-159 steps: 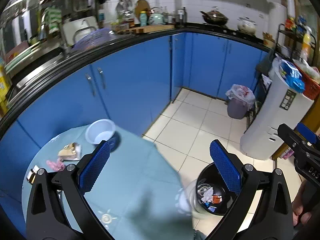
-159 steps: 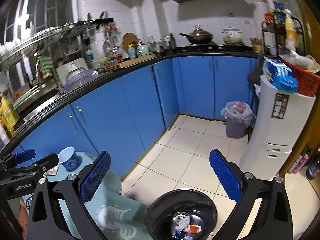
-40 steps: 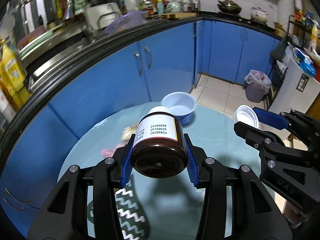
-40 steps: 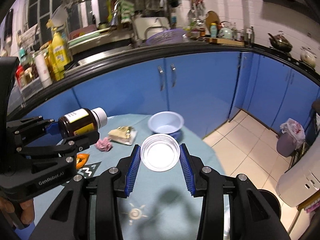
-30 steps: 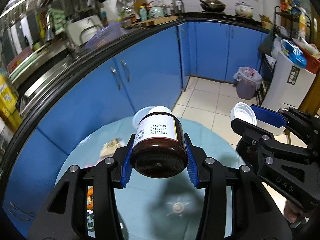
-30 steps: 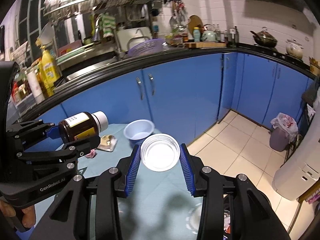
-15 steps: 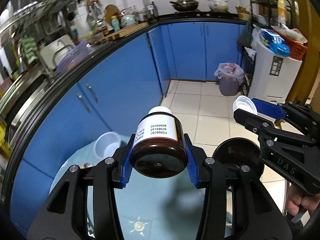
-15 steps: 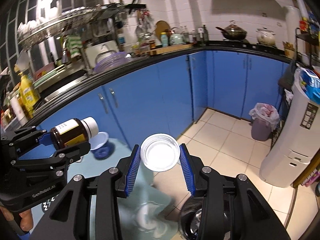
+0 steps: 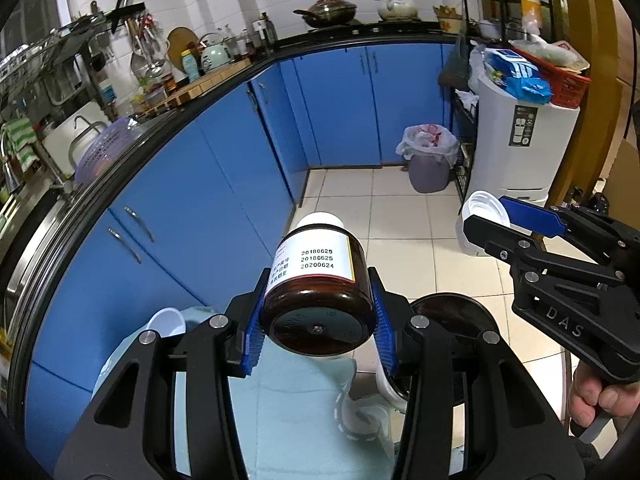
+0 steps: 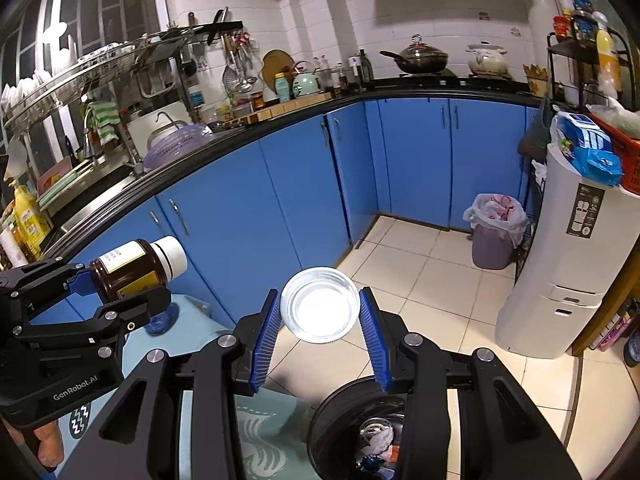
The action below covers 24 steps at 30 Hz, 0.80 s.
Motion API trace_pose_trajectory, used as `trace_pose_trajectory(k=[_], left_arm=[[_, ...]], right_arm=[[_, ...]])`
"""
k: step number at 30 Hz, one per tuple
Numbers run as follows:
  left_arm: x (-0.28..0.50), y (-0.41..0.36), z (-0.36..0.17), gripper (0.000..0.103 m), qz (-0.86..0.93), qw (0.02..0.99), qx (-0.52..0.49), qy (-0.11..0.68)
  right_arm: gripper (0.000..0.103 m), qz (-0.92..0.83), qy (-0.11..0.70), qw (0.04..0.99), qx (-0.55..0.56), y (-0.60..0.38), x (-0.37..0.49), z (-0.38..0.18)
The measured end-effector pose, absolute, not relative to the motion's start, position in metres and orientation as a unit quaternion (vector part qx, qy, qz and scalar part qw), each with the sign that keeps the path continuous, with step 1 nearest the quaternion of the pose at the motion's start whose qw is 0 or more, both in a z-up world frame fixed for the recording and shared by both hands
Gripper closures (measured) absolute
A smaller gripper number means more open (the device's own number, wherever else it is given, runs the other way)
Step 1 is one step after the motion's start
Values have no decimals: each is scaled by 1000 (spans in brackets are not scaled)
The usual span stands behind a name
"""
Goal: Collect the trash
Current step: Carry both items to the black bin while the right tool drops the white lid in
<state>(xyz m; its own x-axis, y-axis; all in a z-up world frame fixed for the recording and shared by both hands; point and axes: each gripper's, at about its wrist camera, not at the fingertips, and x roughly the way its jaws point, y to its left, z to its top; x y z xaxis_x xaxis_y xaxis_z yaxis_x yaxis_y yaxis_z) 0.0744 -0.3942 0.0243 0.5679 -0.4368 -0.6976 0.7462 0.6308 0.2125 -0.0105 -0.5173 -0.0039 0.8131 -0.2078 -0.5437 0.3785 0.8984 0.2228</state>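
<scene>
My left gripper (image 9: 318, 322) is shut on a brown glass bottle (image 9: 318, 280) with a white cap and a white dated label, held lying along the fingers, cap forward. The same bottle (image 10: 132, 266) shows at the left of the right wrist view. My right gripper (image 10: 319, 330) is shut on a small clear plastic cup (image 10: 319, 305), its base facing the camera. That cup (image 9: 484, 210) also shows at the right of the left wrist view. A black trash bin (image 10: 352, 432) with scraps inside stands on the floor just below the right gripper, beside the table edge.
The round table has a pale teal cloth (image 9: 296, 420). A blue bowl (image 10: 162, 318) sits near its far edge. Blue cabinets (image 10: 280, 208) curve round the left and back. A grey bin with a white liner (image 10: 494, 232) and a white appliance (image 10: 560, 272) stand at the right on the tiled floor.
Both grippers have swung right from over the table toward the floor side, each keeping its load. The black bin has come into view below them and the scraps on the table have left view.
</scene>
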Motion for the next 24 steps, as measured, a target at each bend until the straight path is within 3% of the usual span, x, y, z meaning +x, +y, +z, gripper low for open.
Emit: trace_pose_trajectory(k=[18, 20, 21, 24], left_arm=[[62, -430, 21, 57, -368, 840, 260, 303], [60, -433, 21, 57, -370, 839, 261, 303], [59, -433, 21, 57, -370, 839, 262, 302], [57, -436, 20, 57, -373, 837, 263, 301]], right_arm=[[62, -180, 264, 929, 186, -552, -25, -7], [35, -183, 267, 927, 191, -556, -26, -8], [13, -190, 256, 928, 195, -558, -30, -7], [13, -203, 235, 931, 192, -561, -39, -4]])
